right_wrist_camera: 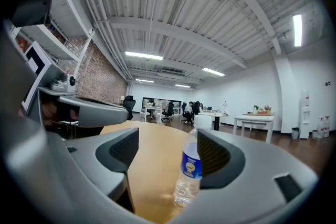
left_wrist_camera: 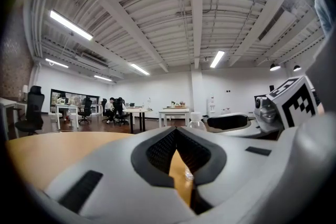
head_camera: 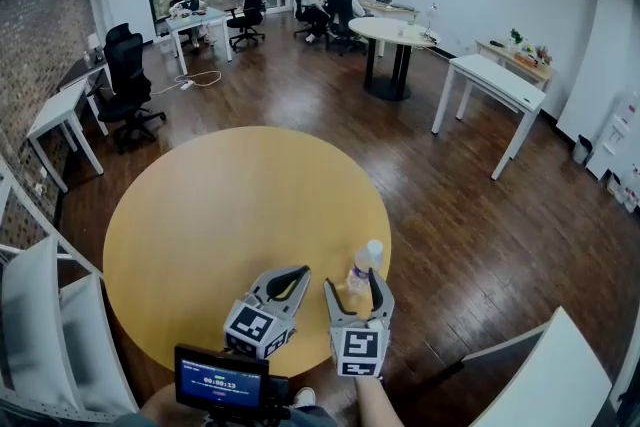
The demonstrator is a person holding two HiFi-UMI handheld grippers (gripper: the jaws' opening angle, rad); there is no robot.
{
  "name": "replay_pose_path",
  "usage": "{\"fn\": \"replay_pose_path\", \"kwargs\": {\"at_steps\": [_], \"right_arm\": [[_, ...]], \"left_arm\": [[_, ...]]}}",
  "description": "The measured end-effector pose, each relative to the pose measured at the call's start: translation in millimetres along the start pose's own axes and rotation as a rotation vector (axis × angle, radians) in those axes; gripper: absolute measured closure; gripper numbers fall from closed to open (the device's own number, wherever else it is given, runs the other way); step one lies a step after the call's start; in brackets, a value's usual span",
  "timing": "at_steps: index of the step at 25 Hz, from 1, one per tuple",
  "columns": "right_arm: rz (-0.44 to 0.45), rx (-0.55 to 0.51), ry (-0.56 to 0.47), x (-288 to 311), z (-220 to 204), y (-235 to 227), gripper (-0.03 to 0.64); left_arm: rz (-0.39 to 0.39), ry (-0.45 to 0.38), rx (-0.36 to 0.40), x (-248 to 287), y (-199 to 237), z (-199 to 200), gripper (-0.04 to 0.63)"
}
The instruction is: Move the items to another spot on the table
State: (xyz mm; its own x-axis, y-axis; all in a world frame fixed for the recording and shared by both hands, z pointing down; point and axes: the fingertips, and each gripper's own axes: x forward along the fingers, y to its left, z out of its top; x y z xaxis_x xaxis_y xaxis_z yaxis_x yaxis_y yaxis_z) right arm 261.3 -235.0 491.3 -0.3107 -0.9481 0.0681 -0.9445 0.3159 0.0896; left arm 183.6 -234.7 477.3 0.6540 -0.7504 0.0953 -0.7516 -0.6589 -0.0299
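Round yellow table, one clear water bottle on it, upright, white cap, blue label. It stands at the near-right part of the top, close to the edge.

Right hand-held gripper: jaws spread wide, bottle standing between them. In the right gripper view the bottle sits hard up against the right pad; can't tell if it touches. The left pad is well apart from it, bare table in the gap, so no pinch. The bottle's base is on the table.

Left hand-held gripper: just left of the right one, over the near part of the table, jaw tips pressed together. The left gripper view confirms it: the pads meet at the tip, with only a narrow wedge of tabletop showing below, nothing held. The bottle cap peeks over its right jaw.

A small screen is at the near edge, below the grippers.

Rest of the room: dark wood floor, white desks far right, a round white table far centre, black office chairs left, people seated at the far wall, white shelving near left.
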Motion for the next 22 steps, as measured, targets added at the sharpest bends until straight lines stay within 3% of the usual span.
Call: {"fn": "replay_pose_path", "kwargs": {"at_steps": [7, 9, 12, 22], "right_arm": [[0.128, -0.007, -0.015, 16.8, 20.6, 56.4, 0.292], [0.172, -0.02, -0.03, 23.0, 27.0, 74.6, 0.321], [0.234, -0.013, -0.056, 29.8, 39.7, 103.3, 0.43], [0.467, 0.011, -0.102, 47.4, 78.1, 201.2, 0.515]], "left_arm": [[0.093, 0.004, -0.013, -38.9, 35.2, 7.3, 0.595], [0.119, 0.003, -0.012, -50.1, 46.9, 7.9, 0.595], [0.161, 0.006, -0.011, -69.4, 64.2, 8.1, 0.595], [0.289, 0.011, 0.009, -133.2, 111.9, 17.0, 0.594]]}}
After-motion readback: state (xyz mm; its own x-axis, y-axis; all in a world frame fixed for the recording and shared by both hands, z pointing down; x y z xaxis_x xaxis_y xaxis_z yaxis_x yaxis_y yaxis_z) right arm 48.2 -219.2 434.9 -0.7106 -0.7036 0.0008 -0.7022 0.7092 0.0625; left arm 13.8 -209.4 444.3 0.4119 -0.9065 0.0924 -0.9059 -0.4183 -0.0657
